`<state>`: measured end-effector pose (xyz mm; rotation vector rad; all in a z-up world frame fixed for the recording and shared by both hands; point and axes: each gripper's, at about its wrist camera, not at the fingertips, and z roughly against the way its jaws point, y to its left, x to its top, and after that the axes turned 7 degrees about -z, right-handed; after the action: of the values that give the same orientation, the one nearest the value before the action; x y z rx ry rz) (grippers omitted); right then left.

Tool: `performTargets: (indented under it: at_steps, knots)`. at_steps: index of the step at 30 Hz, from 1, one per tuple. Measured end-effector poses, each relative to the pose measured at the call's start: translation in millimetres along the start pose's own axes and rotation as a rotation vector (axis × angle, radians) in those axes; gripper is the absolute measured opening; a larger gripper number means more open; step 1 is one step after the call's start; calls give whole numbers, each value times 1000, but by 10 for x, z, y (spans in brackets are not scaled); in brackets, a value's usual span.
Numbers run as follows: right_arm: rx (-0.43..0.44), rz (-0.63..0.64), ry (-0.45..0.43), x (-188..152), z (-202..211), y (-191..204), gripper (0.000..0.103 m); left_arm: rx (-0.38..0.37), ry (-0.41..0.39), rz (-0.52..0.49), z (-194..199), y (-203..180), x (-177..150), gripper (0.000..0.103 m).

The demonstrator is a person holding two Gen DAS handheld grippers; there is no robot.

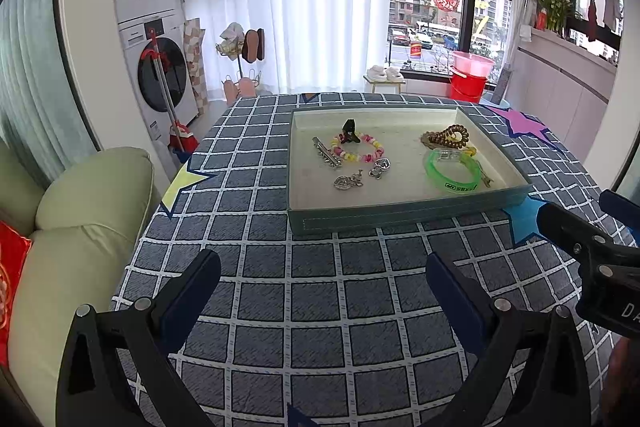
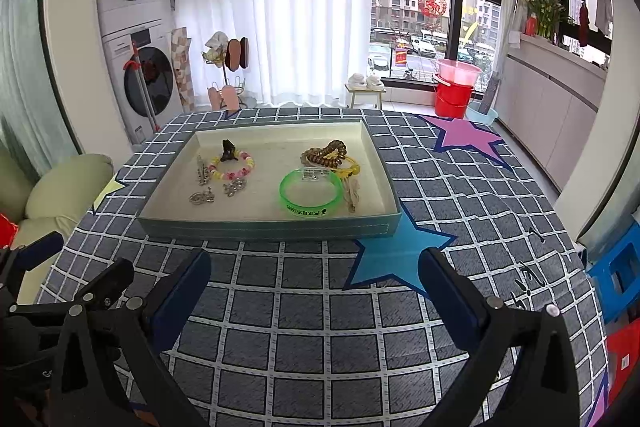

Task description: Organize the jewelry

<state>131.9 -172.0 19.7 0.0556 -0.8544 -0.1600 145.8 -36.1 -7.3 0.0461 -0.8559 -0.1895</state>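
on a grid-patterned tablecloth (image 2: 304, 307), a shallow tray (image 2: 264, 227) is set, well ahead of both grippers. inside it are laid a green bangle (image 2: 311, 191), a beaded bracelet (image 2: 234, 169), a brown coil hair tie (image 2: 326, 153) and silver clips (image 2: 202, 195). the left gripper (image 1: 322, 289) and right gripper (image 2: 314, 283) are held wide open and empty above the cloth.
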Motion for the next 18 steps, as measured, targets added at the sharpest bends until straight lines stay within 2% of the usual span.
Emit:
performTargets:
  at_steps: [18]
  knots:
    - [2,0,0,0,4,9,103,-1,1,3,-7,15,-4,103]
